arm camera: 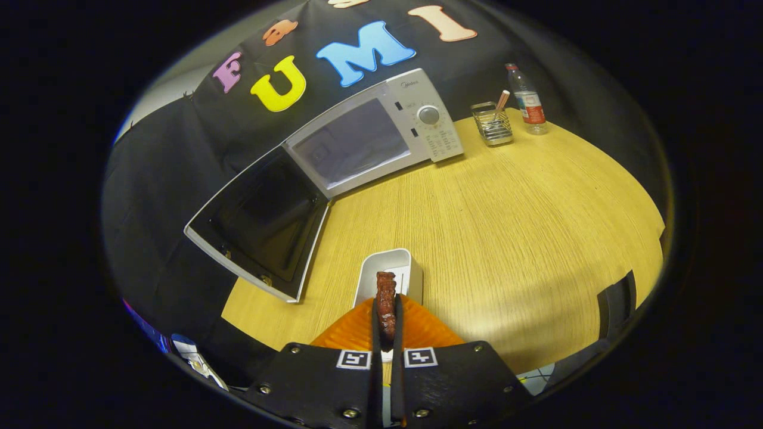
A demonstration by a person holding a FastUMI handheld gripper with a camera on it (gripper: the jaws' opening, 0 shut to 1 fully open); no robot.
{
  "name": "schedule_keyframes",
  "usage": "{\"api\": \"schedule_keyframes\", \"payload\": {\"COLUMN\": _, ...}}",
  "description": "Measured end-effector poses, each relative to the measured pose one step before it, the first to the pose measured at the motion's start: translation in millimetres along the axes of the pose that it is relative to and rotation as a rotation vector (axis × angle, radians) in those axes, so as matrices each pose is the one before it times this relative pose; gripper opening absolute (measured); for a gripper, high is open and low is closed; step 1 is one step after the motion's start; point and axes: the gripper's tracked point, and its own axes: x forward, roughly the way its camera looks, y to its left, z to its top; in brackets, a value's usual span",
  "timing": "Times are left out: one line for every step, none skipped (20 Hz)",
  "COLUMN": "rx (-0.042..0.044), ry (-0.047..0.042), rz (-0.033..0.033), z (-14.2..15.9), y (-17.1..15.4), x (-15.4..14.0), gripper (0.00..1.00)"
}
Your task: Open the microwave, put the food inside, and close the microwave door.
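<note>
Food [385, 302] — clamped between both fingers of tool [386, 316] | microwave [357, 140] door open

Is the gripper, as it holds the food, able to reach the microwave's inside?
Probably yes. The microwave door stands wide open, and bare table lies beyond the fingers, shut on the food.

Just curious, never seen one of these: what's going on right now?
Fingers shut on meat, above white dish. Microwave door open. Nothing on table between meat and microwave.
</note>
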Motion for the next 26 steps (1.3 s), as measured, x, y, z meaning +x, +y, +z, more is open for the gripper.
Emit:
{"api": "schedule_keyframes", "payload": {"rx": -0.00112, "ry": 0.00050, "rz": -0.00431, "z": -0.41, "y": 3.42, "x": -2.82, "gripper": 0.06}}
{"api": "schedule_keyframes", "payload": {"rx": -0.00272, "ry": -0.00320, "rz": -0.00428, "z": 0.00, "y": 2.18, "x": -3.48, "gripper": 0.06}}
{"api": "schedule_keyframes", "payload": {"rx": 0.00181, "ry": -0.01361, "rz": 0.00095, "z": 4.11, "y": 2.89, "x": -3.72, "gripper": 0.06}}
{"api": "schedule_keyframes", "payload": {"rx": 0.00224, "ry": -0.02095, "rz": -0.00116, "z": 3.73, "y": 4.02, "x": -4.78, "gripper": 0.06}}
{"api": "schedule_keyframes", "payload": {"rx": -0.00230, "ry": -0.00928, "rz": -0.00189, "z": 2.13, "y": 3.59, "x": -3.47, "gripper": 0.06}}
{"api": "schedule_keyframes", "payload": {"rx": 0.00233, "ry": -0.01657, "rz": 0.00090, "z": 3.62, "y": 3.33, "x": -4.11, "gripper": 0.06}}
{"api": "schedule_keyframes", "payload": {"rx": 0.00279, "ry": -0.01772, "rz": -0.00418, "z": 5.01, "y": 3.39, "x": -3.87, "gripper": 0.06}}
{"api": "schedule_keyframes", "payload": {"rx": 0.00443, "ry": -0.01662, "rz": 0.00404, "z": 5.39, "y": 4.79, "x": -3.40, "gripper": 0.06}}
{"api": "schedule_keyframes", "payload": {"rx": 0.00958, "ry": -0.02289, "rz": -0.00184, "z": 8.17, "y": 3.92, "x": -2.62, "gripper": 0.06}}
{"api": "schedule_keyframes", "payload": {"rx": 0.00854, "ry": -0.01797, "rz": 0.00197, "z": 8.61, "y": 5.25, "x": -0.99, "gripper": 0.06}}
{"api": "schedule_keyframes", "payload": {"rx": 0.01004, "ry": -0.01573, "rz": 0.00444, "z": 8.04, "y": 5.44, "x": 0.48, "gripper": 0.06}}
{"api": "schedule_keyframes", "payload": {"rx": 0.00471, "ry": -0.01185, "rz": 0.00872, "z": 6.69, "y": 6.23, "x": -0.05, "gripper": 0.06}}
{"api": "schedule_keyframes", "payload": {"rx": -0.00182, "ry": -0.01037, "rz": 0.00947, "z": 7.57, "y": 6.72, "x": 1.48, "gripper": 0.06}}
{"api": "schedule_keyframes", "payload": {"rx": -0.00724, "ry": -0.00911, "rz": 0.00780, "z": 7.10, "y": 5.14, "x": 1.91, "gripper": 0.06}}
{"api": "schedule_keyframes", "payload": {"rx": -0.01156, "ry": -0.01203, "rz": 0.00935, "z": 9.24, "y": 5.89, "x": 4.39, "gripper": 0.06}}
{"api": "schedule_keyframes", "payload": {"rx": -0.00194, "ry": -0.01262, "rz": 0.01072, "z": 5.14, "y": 6.83, "x": 4.80, "gripper": 0.05}}
{"api": "schedule_keyframes", "payload": {"rx": -0.00135, "ry": -0.00885, "rz": 0.01058, "z": 8.94, "y": 5.33, "x": 7.12, "gripper": 0.05}}
{"api": "schedule_keyframes", "payload": {"rx": 0.00177, "ry": -0.01249, "rz": 0.01426, "z": 6.97, "y": 6.41, "x": 6.56, "gripper": 0.05}}
{"api": "schedule_keyframes", "payload": {"rx": -0.00432, "ry": -0.01006, "rz": 0.00885, "z": 6.52, "y": 4.94, "x": 7.44, "gripper": 0.05}}
{"api": "schedule_keyframes", "payload": {"rx": -0.00876, "ry": -0.00397, "rz": 0.00248, "z": 2.82, "y": 2.71, "x": 7.68, "gripper": 0.06}}
{"api": "schedule_keyframes", "payload": {"rx": -0.00968, "ry": 0.00215, "rz": 0.00238, "z": 3.32, "y": 2.72, "x": 7.75, "gripper": 0.06}}
{"api": "schedule_keyframes", "payload": {"rx": -0.00978, "ry": -0.00004, "rz": 0.00476, "z": 3.42, "y": 3.24, "x": 7.01, "gripper": 0.06}}
{"api": "schedule_keyframes", "payload": {"rx": -0.00381, "ry": -0.00217, "rz": 0.00337, "z": 4.03, "y": 2.53, "x": 7.96, "gripper": 0.06}}
{"api": "schedule_keyframes", "payload": {"rx": 0.00142, "ry": -0.00068, "rz": 0.00593, "z": 3.39, "y": 1.95, "x": 8.63, "gripper": 0.06}}
{"api": "schedule_keyframes", "payload": {"rx": 0.00548, "ry": -0.00123, "rz": 0.00747, "z": 3.91, "y": 2.86, "x": 8.63, "gripper": 0.06}}
{"api": "schedule_keyframes", "payload": {"rx": 0.00713, "ry": -0.00150, "rz": 0.00321, "z": 3.64, "y": 1.47, "x": 8.94, "gripper": 0.06}}
